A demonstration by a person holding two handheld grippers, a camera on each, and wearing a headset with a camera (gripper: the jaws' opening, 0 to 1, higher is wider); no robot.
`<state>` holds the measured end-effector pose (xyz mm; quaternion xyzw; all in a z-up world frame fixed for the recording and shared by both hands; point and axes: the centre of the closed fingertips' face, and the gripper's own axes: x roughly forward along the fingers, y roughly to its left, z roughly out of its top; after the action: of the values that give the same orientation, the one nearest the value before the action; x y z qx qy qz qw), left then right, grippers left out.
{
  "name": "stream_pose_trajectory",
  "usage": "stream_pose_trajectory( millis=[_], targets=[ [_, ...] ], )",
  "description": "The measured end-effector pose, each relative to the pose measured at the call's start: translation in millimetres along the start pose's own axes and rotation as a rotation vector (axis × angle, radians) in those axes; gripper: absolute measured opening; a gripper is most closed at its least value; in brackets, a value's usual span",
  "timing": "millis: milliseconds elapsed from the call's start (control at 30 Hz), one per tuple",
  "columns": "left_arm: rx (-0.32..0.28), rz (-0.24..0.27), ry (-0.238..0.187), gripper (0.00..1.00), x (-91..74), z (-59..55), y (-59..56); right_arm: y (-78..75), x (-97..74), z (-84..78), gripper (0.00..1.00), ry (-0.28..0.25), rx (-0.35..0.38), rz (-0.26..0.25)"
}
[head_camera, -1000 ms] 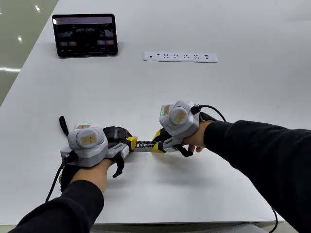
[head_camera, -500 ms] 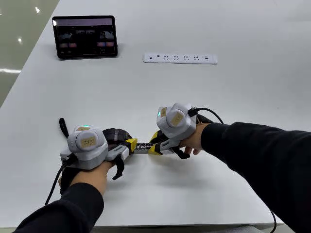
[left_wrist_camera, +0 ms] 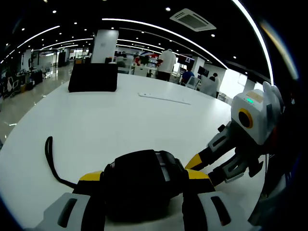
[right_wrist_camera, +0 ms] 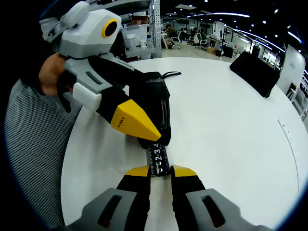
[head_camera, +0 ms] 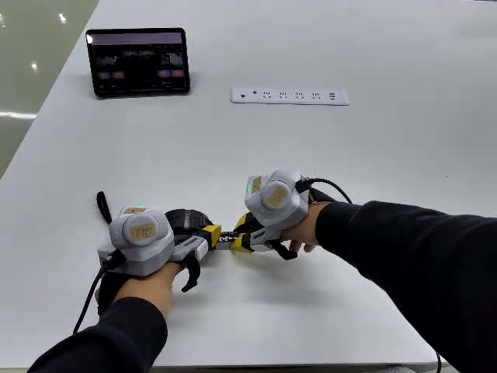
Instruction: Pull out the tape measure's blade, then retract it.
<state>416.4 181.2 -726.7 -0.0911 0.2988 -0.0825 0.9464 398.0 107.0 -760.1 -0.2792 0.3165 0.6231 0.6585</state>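
The black tape measure case [head_camera: 185, 220] lies on the white table [head_camera: 256, 148], and my left gripper [head_camera: 199, 228] is shut on it; in the left gripper view the case [left_wrist_camera: 144, 180] sits between the yellow-tipped jaws of my left gripper [left_wrist_camera: 144, 175]. A short piece of blade [head_camera: 224, 240] runs from the case to my right gripper [head_camera: 239, 235], which is shut on the blade's end. In the right gripper view, my right gripper [right_wrist_camera: 160, 171] pinches the numbered blade [right_wrist_camera: 157, 161] just in front of the case [right_wrist_camera: 155, 108].
A dark tablet [head_camera: 138, 61] stands at the far left of the table and a white power strip [head_camera: 289, 95] lies at the far middle. The case's black wrist strap [head_camera: 102, 206] trails left. The table's near edge lies just below my arms.
My right gripper has moved left toward the case with the blade in it, so less blade shows. The left gripper has kept its hold on the case.
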Motion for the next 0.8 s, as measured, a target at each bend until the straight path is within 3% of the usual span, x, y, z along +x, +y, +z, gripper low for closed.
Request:
stream_pose_trajectory(
  millis=[267, 300, 333, 400, 467, 600, 800],
  targets=[
    [-0.002, 0.001, -0.001, 0.60, 0.2, 0.1, 0.1, -0.7, -5.7, -7.9, 0.11, 0.005, -0.036, 0.000],
    [-0.012, 0.002, -0.003, 0.60, 0.1, 0.5, 0.6, 3.5, -5.8, -10.2, 0.06, 0.017, -0.041, 0.020],
    [0.000, -0.001, -0.001, 0.60, 0.2, 0.4, 0.3, 5.4, -8.0, -20.7, 0.00, 0.063, 0.002, 0.008],
    [-0.004, 0.000, -0.002, 0.60, -0.1, 0.5, 0.8, 0.0, 0.5, -14.9, 0.00, 0.028, -0.025, -0.023],
    [-0.003, 0.000, -0.002, 0.60, 0.1, 0.8, 0.9, -0.4, 1.1, -12.1, 0.00, 0.018, 0.004, -0.019],
    [-0.003, 0.000, -0.002, 0.60, 0.0, 1.2, 0.8, 3.8, 0.8, -10.5, 0.08, 0.016, 0.020, -0.003],
    [0.001, -0.001, -0.003, 0.61, 0.1, 1.1, 0.6, 2.0, -2.8, -9.4, 0.11, 0.020, 0.024, -0.004]
  ],
)
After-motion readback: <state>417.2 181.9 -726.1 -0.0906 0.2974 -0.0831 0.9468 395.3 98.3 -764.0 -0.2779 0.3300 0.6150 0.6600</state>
